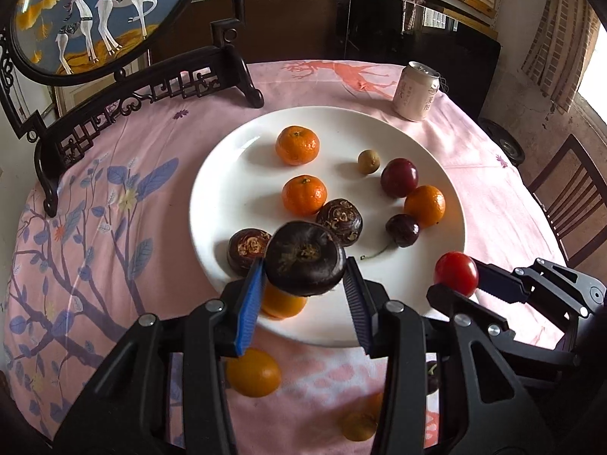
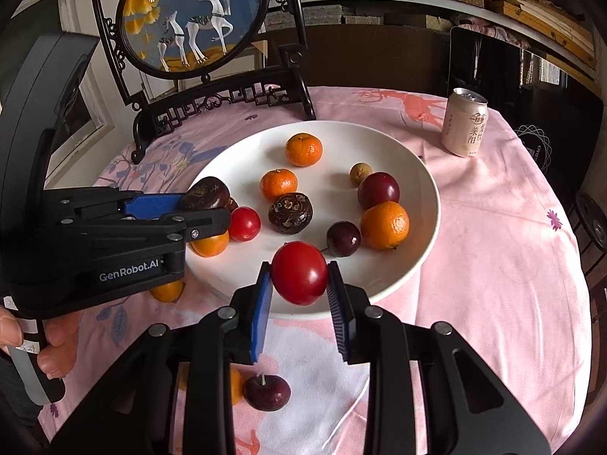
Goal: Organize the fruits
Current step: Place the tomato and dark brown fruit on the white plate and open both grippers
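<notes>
A white plate (image 1: 227, 174) (image 2: 425, 174) holds mandarins (image 1: 297, 145), water chestnuts (image 1: 339, 221), a plum (image 1: 399, 177), a dark cherry (image 1: 402, 230) and a small longan (image 1: 368, 161). My left gripper (image 1: 303, 265) is shut on a dark water chestnut (image 1: 305, 258) above the plate's near left edge; it also shows in the right wrist view (image 2: 205, 204). My right gripper (image 2: 299, 276) is shut on a red cherry tomato (image 2: 299, 273) over the plate's near rim; it shows in the left wrist view (image 1: 457, 275) too. Another red tomato (image 2: 244, 223) lies on the plate.
A drink can (image 1: 415, 91) (image 2: 464, 123) stands beyond the plate at the right. A framed deer screen on a carved black stand (image 1: 151, 87) (image 2: 212, 102) fills the back left. Loose on the pink cloth near me lie mandarins (image 1: 252, 371) and a cherry (image 2: 266, 392).
</notes>
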`<action>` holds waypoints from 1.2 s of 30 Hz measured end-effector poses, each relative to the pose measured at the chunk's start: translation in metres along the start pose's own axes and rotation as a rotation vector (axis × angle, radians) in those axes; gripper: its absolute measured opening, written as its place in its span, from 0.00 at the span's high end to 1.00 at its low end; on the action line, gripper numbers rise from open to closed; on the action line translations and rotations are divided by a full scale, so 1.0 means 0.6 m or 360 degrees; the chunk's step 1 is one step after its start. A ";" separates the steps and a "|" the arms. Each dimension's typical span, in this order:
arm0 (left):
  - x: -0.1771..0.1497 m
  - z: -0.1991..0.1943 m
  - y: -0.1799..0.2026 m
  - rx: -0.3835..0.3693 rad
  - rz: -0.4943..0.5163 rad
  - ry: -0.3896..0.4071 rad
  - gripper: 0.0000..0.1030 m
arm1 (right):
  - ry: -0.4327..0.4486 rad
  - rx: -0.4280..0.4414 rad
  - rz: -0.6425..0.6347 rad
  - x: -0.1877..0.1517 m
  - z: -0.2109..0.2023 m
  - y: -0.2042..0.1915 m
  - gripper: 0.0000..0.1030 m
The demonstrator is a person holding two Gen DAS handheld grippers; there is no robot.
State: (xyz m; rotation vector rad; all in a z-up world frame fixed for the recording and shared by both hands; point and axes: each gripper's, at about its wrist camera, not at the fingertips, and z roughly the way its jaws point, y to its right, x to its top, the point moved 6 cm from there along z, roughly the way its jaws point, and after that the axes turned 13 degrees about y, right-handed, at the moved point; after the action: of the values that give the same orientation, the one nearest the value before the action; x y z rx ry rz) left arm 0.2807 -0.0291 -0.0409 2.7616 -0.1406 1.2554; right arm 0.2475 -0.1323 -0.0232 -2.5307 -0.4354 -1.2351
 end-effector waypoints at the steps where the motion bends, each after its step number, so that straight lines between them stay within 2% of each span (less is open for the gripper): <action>1: 0.000 0.007 -0.002 0.0003 -0.0008 -0.0008 0.59 | -0.0012 -0.0005 0.0000 -0.002 0.008 0.001 0.71; 3: 0.002 0.020 -0.005 0.0019 -0.0016 -0.0013 0.59 | -0.0036 -0.0014 -0.0009 -0.006 0.021 0.002 0.71; 5: 0.004 0.028 -0.007 0.0024 -0.0022 -0.0013 0.57 | -0.0056 -0.0017 -0.0008 -0.009 0.031 0.002 0.64; 7: 0.007 0.029 -0.011 0.0042 -0.0042 0.0002 0.32 | -0.0051 -0.0035 -0.0004 -0.010 0.032 0.005 0.47; 13: 0.014 0.003 -0.017 0.0065 -0.0039 0.0052 0.31 | -0.0003 -0.0020 0.0023 -0.009 0.003 0.009 0.47; 20: -0.005 -0.046 -0.022 0.0082 -0.0018 0.0093 0.28 | 0.0008 -0.0039 0.0065 -0.027 -0.041 0.019 0.47; 31: -0.085 -0.112 -0.037 0.0099 -0.0026 0.0087 0.24 | 0.0023 -0.0070 0.0087 -0.067 -0.109 0.014 0.46; 36: -0.123 -0.133 -0.037 0.0088 -0.0010 0.0073 0.22 | -0.0030 -0.0065 0.0056 -0.101 -0.122 0.002 0.46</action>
State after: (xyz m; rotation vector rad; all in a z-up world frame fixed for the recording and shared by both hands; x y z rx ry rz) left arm 0.1757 0.0063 -0.0459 2.7743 -0.0948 1.3403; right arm 0.1607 -0.1703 -0.0287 -2.5747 -0.3720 -1.2201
